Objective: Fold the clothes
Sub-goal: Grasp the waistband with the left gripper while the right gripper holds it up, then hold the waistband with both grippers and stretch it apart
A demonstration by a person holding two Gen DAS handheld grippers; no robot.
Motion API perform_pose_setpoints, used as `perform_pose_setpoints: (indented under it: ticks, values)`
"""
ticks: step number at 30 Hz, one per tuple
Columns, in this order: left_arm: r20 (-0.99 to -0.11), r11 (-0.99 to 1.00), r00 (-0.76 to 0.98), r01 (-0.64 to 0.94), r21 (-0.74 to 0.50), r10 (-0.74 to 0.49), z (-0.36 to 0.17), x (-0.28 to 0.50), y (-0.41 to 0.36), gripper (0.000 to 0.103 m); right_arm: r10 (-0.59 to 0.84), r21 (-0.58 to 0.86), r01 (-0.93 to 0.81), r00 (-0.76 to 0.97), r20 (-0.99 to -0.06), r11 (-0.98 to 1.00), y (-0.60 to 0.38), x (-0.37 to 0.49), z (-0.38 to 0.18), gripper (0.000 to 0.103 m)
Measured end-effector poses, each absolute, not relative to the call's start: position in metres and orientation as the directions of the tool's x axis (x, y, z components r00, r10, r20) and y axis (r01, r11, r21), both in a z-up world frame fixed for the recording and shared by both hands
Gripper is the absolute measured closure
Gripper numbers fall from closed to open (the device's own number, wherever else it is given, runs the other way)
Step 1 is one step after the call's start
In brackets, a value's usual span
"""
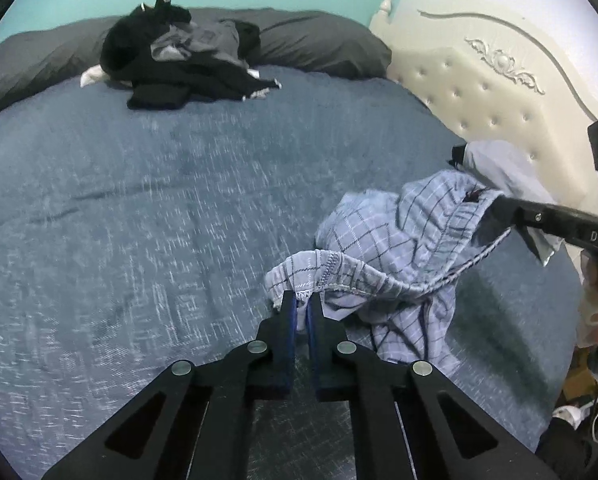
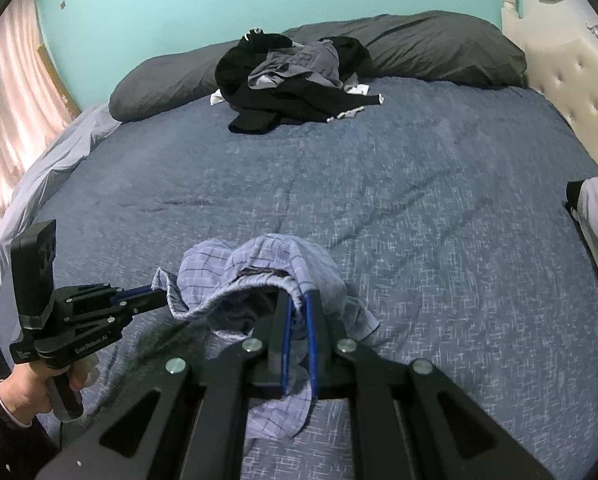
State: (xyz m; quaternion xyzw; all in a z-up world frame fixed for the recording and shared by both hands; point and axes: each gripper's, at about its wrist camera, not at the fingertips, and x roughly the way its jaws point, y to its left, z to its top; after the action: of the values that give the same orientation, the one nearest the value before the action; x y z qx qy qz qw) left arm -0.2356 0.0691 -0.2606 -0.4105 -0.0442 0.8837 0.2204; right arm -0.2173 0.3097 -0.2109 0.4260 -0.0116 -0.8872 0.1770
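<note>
Both grippers clamp the waistband of the blue checked shorts (image 2: 259, 276): the left gripper (image 1: 302, 300) pinches 1 end, the right gripper (image 2: 297, 300) the other, each with its 2 fingers shut on cloth. Between them the waistband runs left to right, sagging, while the legs droop bunched onto the blue bedspread (image 2: 419, 220). Neither hand is nearer. Farther back, a dark clothes pile (image 2: 295, 76) lies against grey pillows (image 2: 439, 44), below a turquoise wall (image 2: 219, 0).
</note>
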Motion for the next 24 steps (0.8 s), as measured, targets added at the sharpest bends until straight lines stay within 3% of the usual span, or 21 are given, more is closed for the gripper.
perform_pose_setpoints:
  ticks: [11,24]
  values:
    - [-0.651,-0.913,-0.644,-0.342,-0.224,0.401,-0.2,-0.217,0.05,0.098,-0.359,0.16,0.351,-0.633,-0.686,-0.923,0.294,-0.202,-0.159,0.096]
    - [-0.546,-0.938,-0.764,-0.311,-0.155,0.344,-0.074,-0.164,0.015,0.098,-0.406,0.128,0.41,-0.719,-0.565,-0.903,0.273,-0.166,-0.051,0.096]
